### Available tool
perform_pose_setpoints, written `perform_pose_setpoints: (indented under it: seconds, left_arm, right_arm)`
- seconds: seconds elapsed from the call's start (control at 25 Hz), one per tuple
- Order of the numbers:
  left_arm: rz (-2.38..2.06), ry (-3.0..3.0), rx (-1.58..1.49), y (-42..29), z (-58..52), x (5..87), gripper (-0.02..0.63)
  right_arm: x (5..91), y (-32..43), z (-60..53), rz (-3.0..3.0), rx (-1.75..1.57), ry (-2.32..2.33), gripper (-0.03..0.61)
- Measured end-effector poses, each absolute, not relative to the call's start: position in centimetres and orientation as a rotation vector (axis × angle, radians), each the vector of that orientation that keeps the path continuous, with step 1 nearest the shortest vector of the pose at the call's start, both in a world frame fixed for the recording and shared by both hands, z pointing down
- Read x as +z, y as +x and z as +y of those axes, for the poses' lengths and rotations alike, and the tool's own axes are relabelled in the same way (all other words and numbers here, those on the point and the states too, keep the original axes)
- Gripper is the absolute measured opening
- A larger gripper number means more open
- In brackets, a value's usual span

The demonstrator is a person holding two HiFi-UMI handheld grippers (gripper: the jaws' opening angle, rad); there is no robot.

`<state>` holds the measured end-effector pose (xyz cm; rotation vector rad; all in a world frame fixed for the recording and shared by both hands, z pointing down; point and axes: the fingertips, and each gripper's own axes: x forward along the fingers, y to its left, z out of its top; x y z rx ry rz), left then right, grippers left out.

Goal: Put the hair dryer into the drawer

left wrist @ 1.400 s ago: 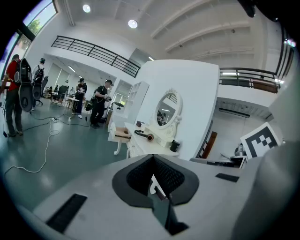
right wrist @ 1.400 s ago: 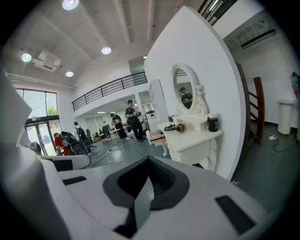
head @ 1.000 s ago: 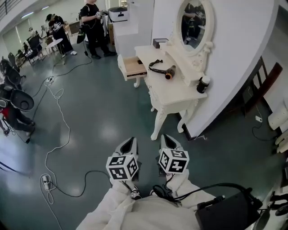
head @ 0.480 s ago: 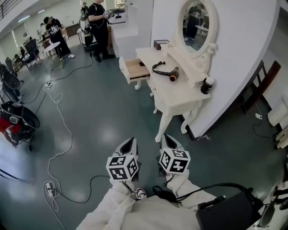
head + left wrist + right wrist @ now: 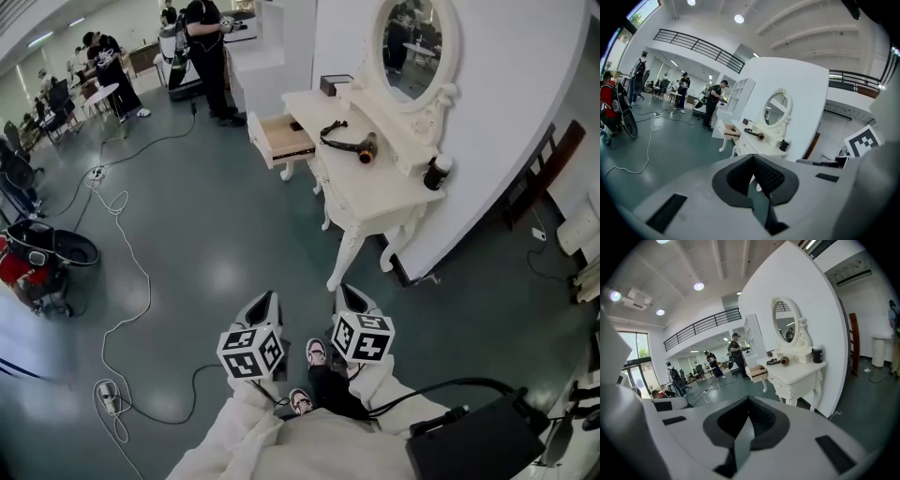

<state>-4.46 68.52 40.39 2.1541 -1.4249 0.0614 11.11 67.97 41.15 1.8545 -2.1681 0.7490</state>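
The black hair dryer (image 5: 352, 145) lies with its cord on top of the white dressing table (image 5: 375, 199), far ahead of me. It also shows small in the left gripper view (image 5: 755, 135) and the right gripper view (image 5: 777, 362). The table's left drawer (image 5: 282, 139) stands pulled open, as the left gripper view (image 5: 729, 133) and right gripper view (image 5: 757, 372) also show. My left gripper (image 5: 266, 298) and right gripper (image 5: 348, 291) hang side by side over the floor, well short of the table. Both are shut with nothing in them.
An oval mirror (image 5: 412, 39), a black jar (image 5: 435, 173) and a small dark box (image 5: 336, 84) are on the table. A person in black (image 5: 204, 47) stands beyond the drawer. Cables (image 5: 127, 281) trail over the floor at left. A black case (image 5: 473, 445) sits at my lower right.
I have stepped toward the table, and both grippers have come forward with me. My shoes now show between the grippers. Both grippers stay shut.
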Motion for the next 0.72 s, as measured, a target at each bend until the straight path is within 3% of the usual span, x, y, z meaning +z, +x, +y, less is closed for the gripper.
perform_pose_setpoints:
  seconds: [0.72]
  left_arm:
    - [-1.525, 2.127, 0.12, -7.3, 57.9, 40.8, 0.008]
  right_arm:
    - [43.0, 8.3, 55.9, -2.223, 0.812, 1.797, 0.061]
